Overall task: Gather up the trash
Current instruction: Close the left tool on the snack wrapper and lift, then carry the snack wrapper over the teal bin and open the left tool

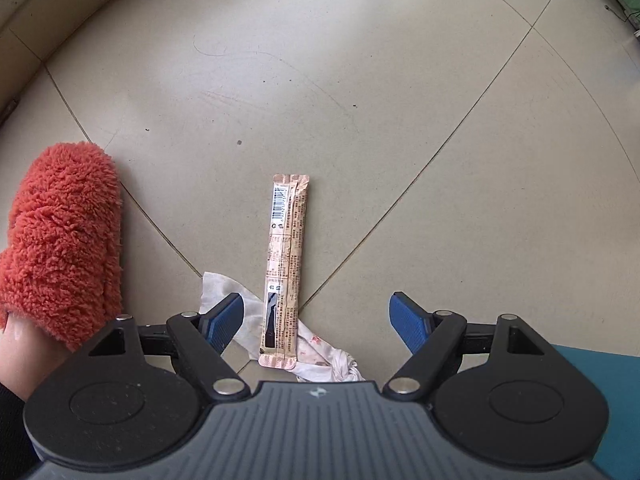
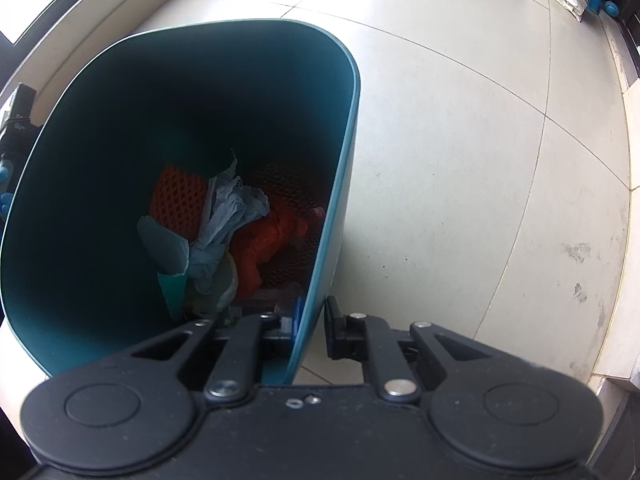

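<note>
The left gripper [image 1: 316, 320] has its 2 blue fingers [image 1: 408, 322] spread wide above the tiled floor [image 1: 360, 100], nothing pressed between them. Under the gap lies a long stick wrapper [image 1: 285, 264] on top of a crumpled tissue [image 1: 320, 356]. A fuzzy orange slipper [image 1: 64, 236] stands to the left. The right gripper [image 2: 310, 322] is clamped on the rim of the teal bin [image 2: 344, 184], which holds crumpled paper [image 2: 228, 216] and orange netting [image 2: 178, 200].

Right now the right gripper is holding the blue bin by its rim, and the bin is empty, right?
Not empty. The right wrist view shows the right gripper shut on the bin's rim, but crumpled trash lies inside the bin.
</note>
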A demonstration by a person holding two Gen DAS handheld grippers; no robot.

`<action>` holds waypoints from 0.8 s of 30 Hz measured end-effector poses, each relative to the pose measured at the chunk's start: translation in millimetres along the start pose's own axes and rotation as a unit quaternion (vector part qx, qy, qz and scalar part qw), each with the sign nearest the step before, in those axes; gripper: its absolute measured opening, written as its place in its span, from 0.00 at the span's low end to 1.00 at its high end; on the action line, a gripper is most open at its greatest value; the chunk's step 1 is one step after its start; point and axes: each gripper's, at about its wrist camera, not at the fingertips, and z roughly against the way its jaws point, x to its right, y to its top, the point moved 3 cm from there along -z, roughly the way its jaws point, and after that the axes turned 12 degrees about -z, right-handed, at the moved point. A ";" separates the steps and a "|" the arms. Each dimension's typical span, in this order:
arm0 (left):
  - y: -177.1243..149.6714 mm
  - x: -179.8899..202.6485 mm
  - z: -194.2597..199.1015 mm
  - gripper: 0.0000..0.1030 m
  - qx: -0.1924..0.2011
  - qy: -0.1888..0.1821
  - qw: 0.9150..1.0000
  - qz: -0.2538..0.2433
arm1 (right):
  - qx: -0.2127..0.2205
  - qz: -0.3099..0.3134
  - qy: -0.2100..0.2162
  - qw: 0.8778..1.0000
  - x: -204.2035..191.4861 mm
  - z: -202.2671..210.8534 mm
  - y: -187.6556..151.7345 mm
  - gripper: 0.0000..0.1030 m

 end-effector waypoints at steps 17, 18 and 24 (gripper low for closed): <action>-6.4 -14.5 -58.4 0.43 -0.055 0.037 0.998 -0.011 | -0.018 -0.015 0.002 1.000 -0.7 -18.1 5.2 0.10; -7.6 -15.7 -60.7 0.39 -0.059 0.037 0.997 -0.011 | -0.018 -0.015 0.002 1.000 -0.7 -18.3 5.2 0.10; -13.0 -15.8 -65.0 0.22 -0.062 0.039 0.997 -0.022 | -0.018 -0.015 0.002 1.000 1.7 -19.1 4.9 0.10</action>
